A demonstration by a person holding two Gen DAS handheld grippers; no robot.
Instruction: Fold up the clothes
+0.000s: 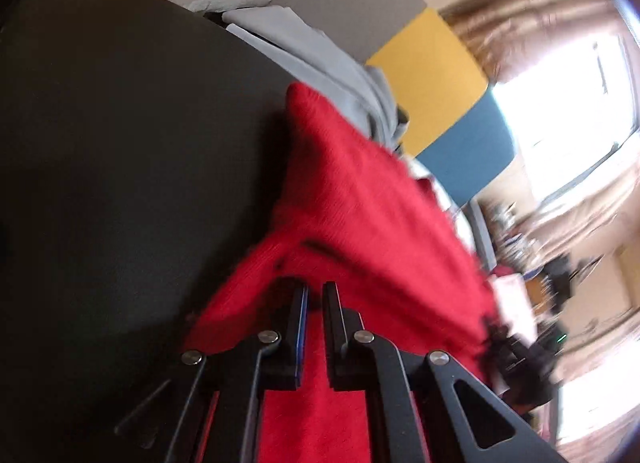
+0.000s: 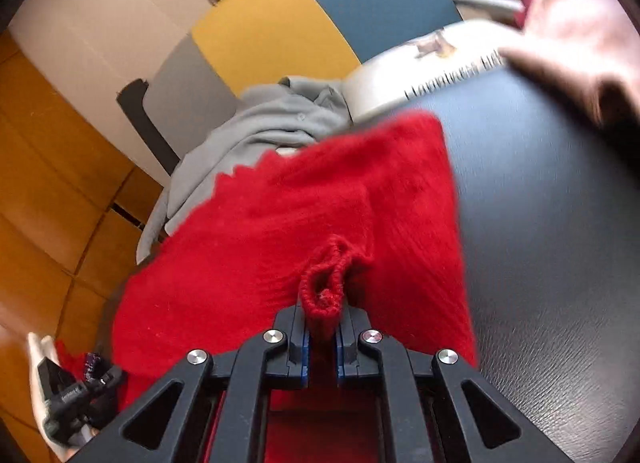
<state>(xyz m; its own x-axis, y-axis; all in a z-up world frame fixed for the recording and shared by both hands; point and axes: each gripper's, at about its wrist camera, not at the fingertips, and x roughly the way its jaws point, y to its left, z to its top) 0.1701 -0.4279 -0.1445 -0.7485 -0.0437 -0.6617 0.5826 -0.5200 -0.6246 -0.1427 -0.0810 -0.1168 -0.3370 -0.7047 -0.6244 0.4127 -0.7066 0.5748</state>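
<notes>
We have the red knit sweater (image 2: 280,231) lying across the edge of the dark table (image 2: 560,243), part of it spilling off that edge toward the grey garment (image 2: 260,123) heaped just beyond. Our right gripper (image 2: 322,327) is closed nearly all the way on a bunched loop of the knit, which stands up between its blue pads. Our left gripper (image 1: 315,303) sits over another part of the same sweater (image 1: 360,199) with its fingers only a narrow gap apart; red shows in and below that gap, but we cannot tell whether the fabric is truly pinched there or merely lying under the fingers.

We judge the step in hand to be carrying a fold of the sweater across the table. To do it well, we want both grips on matching edges, so we should confirm the left hold before pulling. We move both grippers together at one height relative to the table, keeping the knit lightly taut between them, since loose yarn stretches and snags easily. We should draw the sweater fully onto the table, away from the grey garment and the white printed item (image 2: 420,63) behind it, before laying the fold down.
</notes>
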